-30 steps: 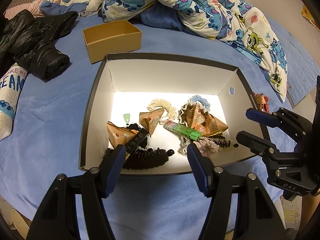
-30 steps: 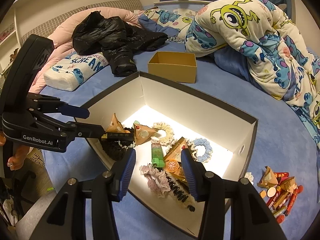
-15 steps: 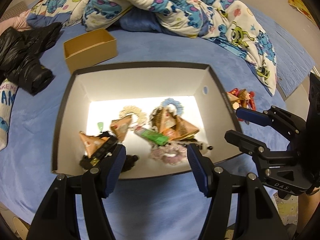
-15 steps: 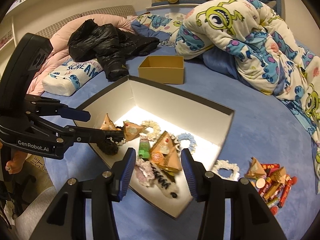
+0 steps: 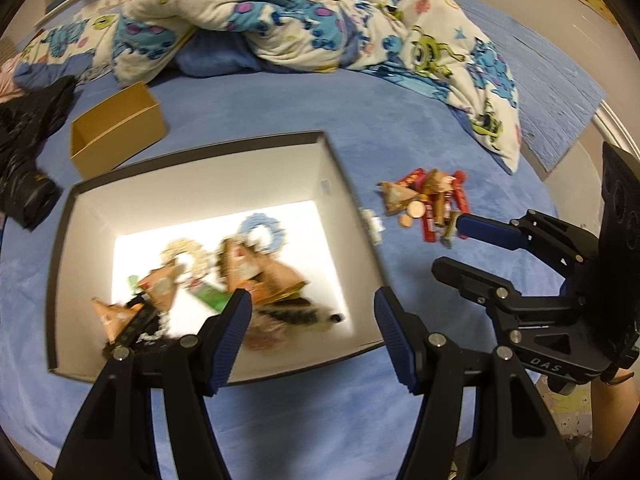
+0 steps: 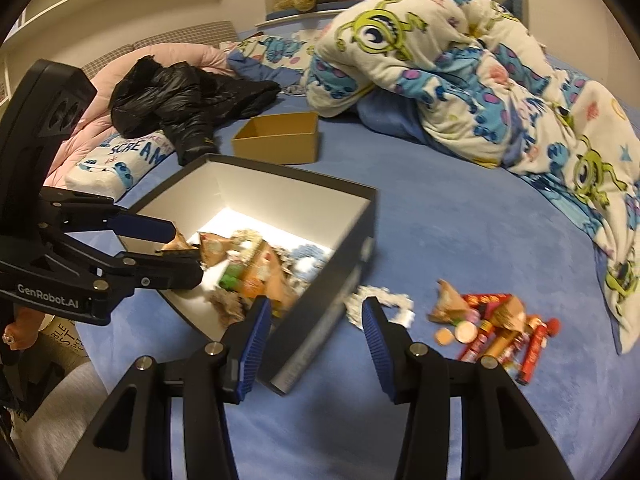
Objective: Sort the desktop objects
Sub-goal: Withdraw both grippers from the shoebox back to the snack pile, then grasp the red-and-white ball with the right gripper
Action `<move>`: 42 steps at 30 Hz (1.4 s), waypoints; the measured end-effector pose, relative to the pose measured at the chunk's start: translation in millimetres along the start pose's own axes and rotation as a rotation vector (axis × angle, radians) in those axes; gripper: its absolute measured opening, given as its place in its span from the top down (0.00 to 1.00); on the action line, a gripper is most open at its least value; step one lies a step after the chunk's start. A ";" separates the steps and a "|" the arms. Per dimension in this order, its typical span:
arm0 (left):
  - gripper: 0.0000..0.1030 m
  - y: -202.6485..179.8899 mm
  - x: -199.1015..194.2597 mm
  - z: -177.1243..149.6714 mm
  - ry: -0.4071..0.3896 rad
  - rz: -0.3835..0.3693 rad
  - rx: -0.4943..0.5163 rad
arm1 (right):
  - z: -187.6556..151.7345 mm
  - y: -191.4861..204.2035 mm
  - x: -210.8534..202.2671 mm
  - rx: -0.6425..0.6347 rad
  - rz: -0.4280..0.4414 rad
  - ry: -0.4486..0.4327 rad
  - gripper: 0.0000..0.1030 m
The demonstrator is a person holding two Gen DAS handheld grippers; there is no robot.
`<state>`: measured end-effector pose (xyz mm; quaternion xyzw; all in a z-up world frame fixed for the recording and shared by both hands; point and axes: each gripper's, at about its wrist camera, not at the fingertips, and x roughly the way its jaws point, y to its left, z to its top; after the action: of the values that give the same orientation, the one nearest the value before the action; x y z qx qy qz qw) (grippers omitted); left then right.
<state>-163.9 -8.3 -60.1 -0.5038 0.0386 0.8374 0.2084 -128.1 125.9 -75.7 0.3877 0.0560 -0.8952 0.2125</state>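
Note:
A large dark box with white inner walls (image 5: 224,178) sits on the blue bedspread and holds snack packets, scrunchies and hair clips; it also shows in the right wrist view (image 6: 260,184). A pile of snacks and candy sticks (image 5: 430,204) lies on the bed to the box's right, also in the right wrist view (image 6: 500,324). A white scrunchie (image 6: 380,306) lies between box and pile. My left gripper (image 5: 312,324) is open and empty over the box's near right corner. My right gripper (image 6: 316,334) is open and empty above the box's right side and the scrunchie.
A small empty tan cardboard box (image 5: 116,130) stands behind the large box. A black jacket (image 6: 188,96) and a pillow lie at the left. A bunched cartoon-print blanket (image 6: 460,80) fills the back and right of the bed.
Both grippers have swung to the right. The large box has shifted left in both views, and the snack pile and white scrunchie have come into view. Both grippers stay open.

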 end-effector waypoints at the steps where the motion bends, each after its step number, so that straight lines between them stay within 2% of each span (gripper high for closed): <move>1: 0.37 -7.1 2.2 1.9 0.001 -0.006 0.009 | -2.1 -4.7 -1.8 0.005 -0.006 0.001 0.54; 11: 0.37 -73.5 28.2 21.1 0.015 -0.064 0.093 | -32.4 -65.4 -22.0 0.071 -0.073 0.006 0.53; 22: 0.37 -135.7 82.4 25.9 0.067 -0.105 0.177 | -70.0 -123.6 -25.0 0.143 -0.110 0.033 0.53; 37: 0.38 -158.4 160.7 32.6 0.134 -0.112 0.202 | -108.3 -192.1 15.9 0.225 -0.083 0.078 0.53; 42: 0.38 -152.9 178.3 34.2 0.152 -0.123 0.184 | -105.8 -196.9 34.7 0.197 -0.059 0.090 0.61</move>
<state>-205.2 195.6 -174.4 -0.5458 0.1002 0.7755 0.3010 -161.8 320.1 -186.6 0.4445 -0.0114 -0.8840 0.1441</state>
